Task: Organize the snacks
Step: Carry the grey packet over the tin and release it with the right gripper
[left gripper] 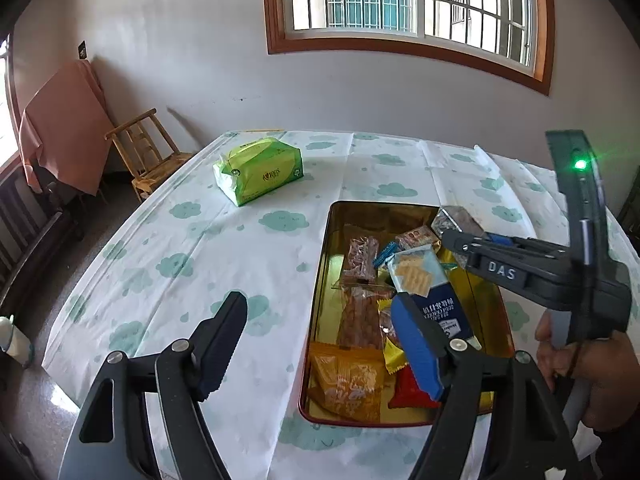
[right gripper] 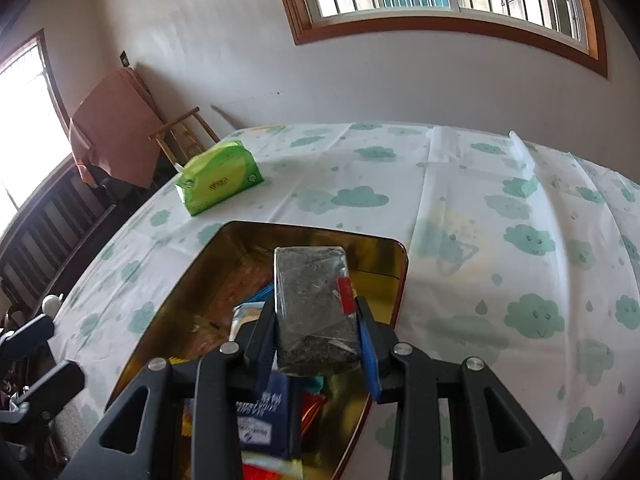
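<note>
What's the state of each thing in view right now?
right gripper: shut on dark snack bar, held above the tin
left gripper: open, nothing between its fingers
gold tin: lid off, holds assorted snack packets
green tissue pack: lying on the table, apart from the tin

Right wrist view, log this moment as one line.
right tool: shut on dark clear-wrapped snack block | over gold rectangular tin | left tool: open, holding nothing
</note>
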`<state>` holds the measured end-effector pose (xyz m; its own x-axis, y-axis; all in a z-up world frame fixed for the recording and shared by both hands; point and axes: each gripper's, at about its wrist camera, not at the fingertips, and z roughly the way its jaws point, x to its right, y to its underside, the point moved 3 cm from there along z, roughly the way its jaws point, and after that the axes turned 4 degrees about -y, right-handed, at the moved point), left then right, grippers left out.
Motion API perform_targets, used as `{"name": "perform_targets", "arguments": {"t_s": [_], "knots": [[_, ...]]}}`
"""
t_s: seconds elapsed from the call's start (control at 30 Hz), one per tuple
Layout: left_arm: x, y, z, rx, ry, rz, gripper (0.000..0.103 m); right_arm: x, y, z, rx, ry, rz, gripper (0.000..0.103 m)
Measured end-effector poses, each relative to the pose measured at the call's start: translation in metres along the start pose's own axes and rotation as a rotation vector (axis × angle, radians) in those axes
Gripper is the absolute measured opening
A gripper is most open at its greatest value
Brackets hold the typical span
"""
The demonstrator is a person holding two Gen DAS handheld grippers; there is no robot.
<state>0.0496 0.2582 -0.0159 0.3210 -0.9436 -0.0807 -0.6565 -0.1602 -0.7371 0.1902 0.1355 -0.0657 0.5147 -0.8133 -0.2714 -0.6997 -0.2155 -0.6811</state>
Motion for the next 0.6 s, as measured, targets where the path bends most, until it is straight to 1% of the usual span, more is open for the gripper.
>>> {"name": "perform_targets", "arguments": {"t_s": [0.3, 0.6], "knots": [[-0.005, -0.004, 0.013, -0.008, -0.003, -0.018, 0.074, 0.005, -0.006, 0.025, -0.026, 0.022, 0.006, 0.036], [-0.006, -0.004, 0.027, -0.027, -0.012, -0.016, 0.074, 0.009, -0.009, 0.035, -0.050, 0.028, 0.006, 0.036]]}}
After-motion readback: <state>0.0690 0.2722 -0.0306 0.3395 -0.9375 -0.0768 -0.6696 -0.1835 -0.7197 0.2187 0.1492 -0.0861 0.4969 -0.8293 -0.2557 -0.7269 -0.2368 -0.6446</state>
